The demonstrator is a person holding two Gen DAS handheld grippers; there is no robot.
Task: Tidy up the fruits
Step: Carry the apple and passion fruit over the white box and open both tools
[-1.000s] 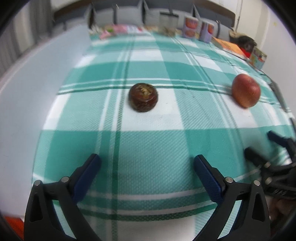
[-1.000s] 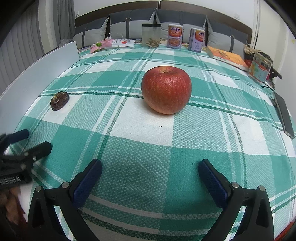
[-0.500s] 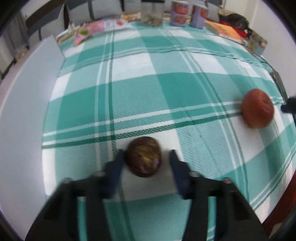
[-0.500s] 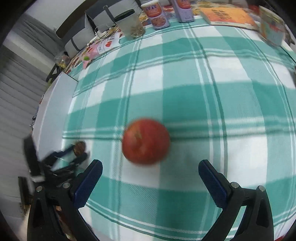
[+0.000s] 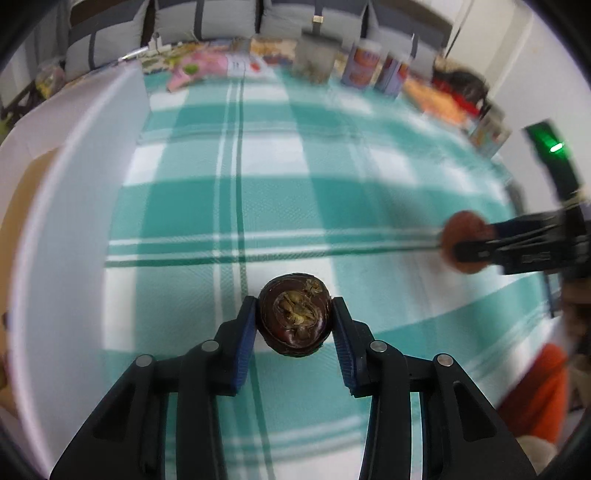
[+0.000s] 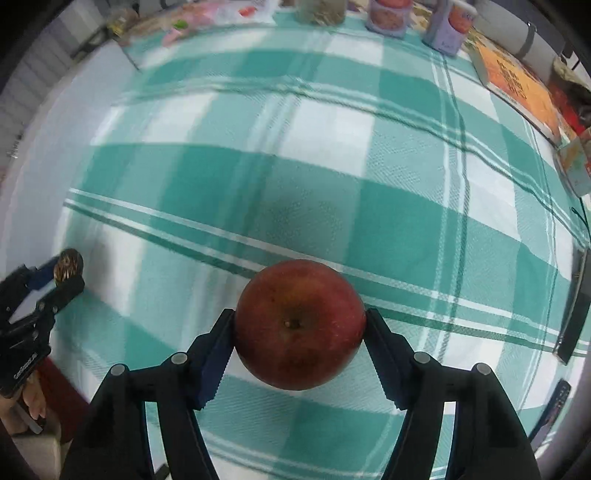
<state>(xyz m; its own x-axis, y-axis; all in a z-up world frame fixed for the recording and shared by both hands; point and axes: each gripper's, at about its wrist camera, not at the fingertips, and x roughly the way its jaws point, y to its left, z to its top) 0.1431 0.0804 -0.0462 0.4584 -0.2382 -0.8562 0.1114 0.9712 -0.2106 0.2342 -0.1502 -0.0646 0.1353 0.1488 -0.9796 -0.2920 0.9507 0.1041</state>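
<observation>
The left gripper (image 5: pixel 294 325) was clamped on a small dark brown fruit (image 5: pixel 294 319), its 2 blue pads pressed against the fruit's sides and the dried calyx facing the camera. Below it lay the green-and-white checked tablecloth (image 5: pixel 258 206); whether the fruit had cleared the cloth could not be told from this view. The right gripper (image 6: pixel 300 326) had just been closing, and its blue pads touched both sides of a red apple (image 6: pixel 300 325) whose stem end faced the lens; the apple sat between the jaws, gripped. From the left wrist view the apple appeared far to the right, blurred, in the black fingers of the other tool; from the right wrist view the brown fruit showed small at the left edge, pinched in the other tool's tips. The 2 fruits were well apart. Along the far edge of the cloth stood a jar (image 6: pixel 320 8) and 2 printed cans (image 6: pixel 388 14), with an orange book (image 6: pixel 517 81) to the right and grey cushions (image 5: pixel 207 18) behind, all blurred
</observation>
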